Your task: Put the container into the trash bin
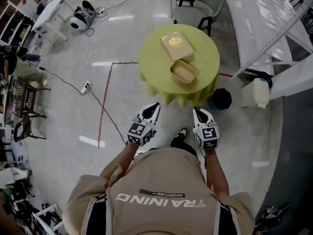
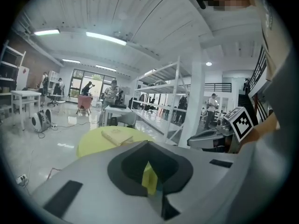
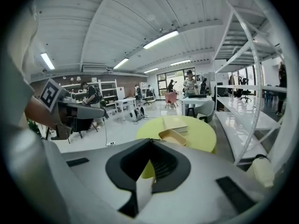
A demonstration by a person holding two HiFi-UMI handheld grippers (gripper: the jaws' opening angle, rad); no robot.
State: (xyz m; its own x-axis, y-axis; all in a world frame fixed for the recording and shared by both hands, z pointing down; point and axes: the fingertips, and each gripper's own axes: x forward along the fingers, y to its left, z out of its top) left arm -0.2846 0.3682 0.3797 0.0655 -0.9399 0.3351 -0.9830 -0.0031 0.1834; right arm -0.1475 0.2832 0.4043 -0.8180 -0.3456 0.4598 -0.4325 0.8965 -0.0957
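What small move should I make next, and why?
Probably bring the right gripper forward to the container while opening its jaws: they are shut and empty, it hangs short of the table, and the container sits near the table's front edge.

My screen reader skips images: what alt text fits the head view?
From above, a person points the shut, empty left gripper and right gripper at a round green table holding an open tan container and a flat box. A black bin and a white bin stand beside it.
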